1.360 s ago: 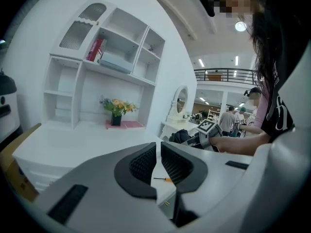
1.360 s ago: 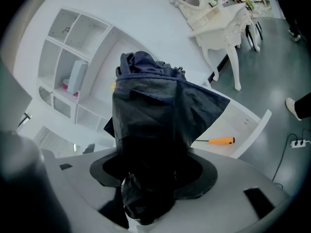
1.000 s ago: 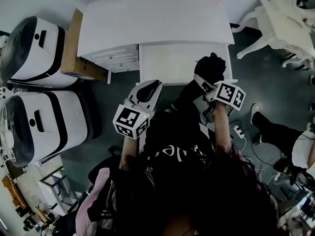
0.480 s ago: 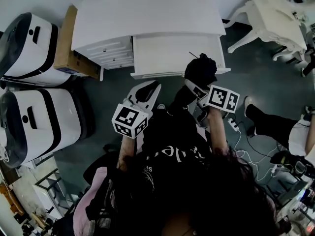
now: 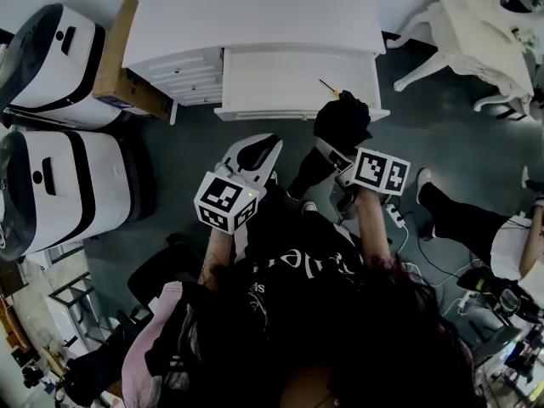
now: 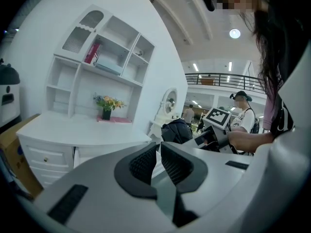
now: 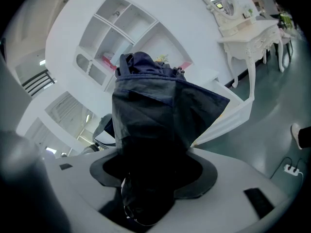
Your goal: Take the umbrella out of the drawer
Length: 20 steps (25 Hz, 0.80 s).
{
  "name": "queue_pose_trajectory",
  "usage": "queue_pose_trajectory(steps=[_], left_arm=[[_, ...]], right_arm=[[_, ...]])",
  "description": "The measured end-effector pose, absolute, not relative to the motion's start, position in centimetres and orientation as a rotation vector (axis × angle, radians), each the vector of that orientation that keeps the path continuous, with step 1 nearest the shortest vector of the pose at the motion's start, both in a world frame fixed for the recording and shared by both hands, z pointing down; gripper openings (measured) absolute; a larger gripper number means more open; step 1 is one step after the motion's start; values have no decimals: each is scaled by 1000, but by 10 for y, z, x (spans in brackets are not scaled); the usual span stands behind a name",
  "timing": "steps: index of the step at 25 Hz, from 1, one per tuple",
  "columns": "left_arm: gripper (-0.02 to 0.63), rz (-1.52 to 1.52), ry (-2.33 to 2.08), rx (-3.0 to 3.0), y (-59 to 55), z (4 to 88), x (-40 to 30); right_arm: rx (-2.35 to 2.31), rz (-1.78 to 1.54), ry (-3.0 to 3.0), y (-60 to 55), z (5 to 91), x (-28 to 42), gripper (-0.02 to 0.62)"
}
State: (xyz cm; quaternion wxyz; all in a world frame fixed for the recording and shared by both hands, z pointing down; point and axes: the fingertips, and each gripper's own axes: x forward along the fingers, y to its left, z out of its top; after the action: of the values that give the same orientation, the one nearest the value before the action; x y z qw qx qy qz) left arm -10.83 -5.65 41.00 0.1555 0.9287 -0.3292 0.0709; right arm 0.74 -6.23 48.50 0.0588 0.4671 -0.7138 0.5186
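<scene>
Starting far left, two big white-and-black rounded machines [image 5: 59, 143] sit on the floor (no idea what they are) with a cardboard box [image 5: 115, 62] wedged against the white desk [image 5: 255, 19]. None of that is in the way. The drawer [image 5: 289, 113] hangs open under the desk and looks empty from above. The left gripper [image 5: 259, 147] floats in front of it with its jaws pinched nearly together on nothing, so it's basically a spectator. The folded dark umbrella [image 5: 342, 122] is clamped tight in the right gripper [image 5: 333, 154], bunched up right at the drawer's front right corner, and I'd say it's out or all but out. A thin orange-tipped bit [image 5: 326, 85] pokes from it back over the drawer. To finish cleanly, I'd keep the squeeze firm, since the floppy fabric could slide, and lift up and back toward the body so that poky bit doesn't hook the drawer rim. To the right there's a power strip [image 5: 397, 215] with cables underfoot, someone's leg [image 5: 463, 219], and an ornate white dressing table [image 5: 480, 32], so I wouldn't swing wide that way.
</scene>
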Motion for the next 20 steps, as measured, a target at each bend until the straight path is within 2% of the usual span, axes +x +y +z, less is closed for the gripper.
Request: queue_pose_trajectory(steps=[13,20], left_arm=[[40,185,-1006,2606,52,408,5],[40,203,-1086,2580,102,410,23]], right_arm=[[1243,1463,-2213,42,485,90,282],[1153,1315,-2268,81,482,104,283]])
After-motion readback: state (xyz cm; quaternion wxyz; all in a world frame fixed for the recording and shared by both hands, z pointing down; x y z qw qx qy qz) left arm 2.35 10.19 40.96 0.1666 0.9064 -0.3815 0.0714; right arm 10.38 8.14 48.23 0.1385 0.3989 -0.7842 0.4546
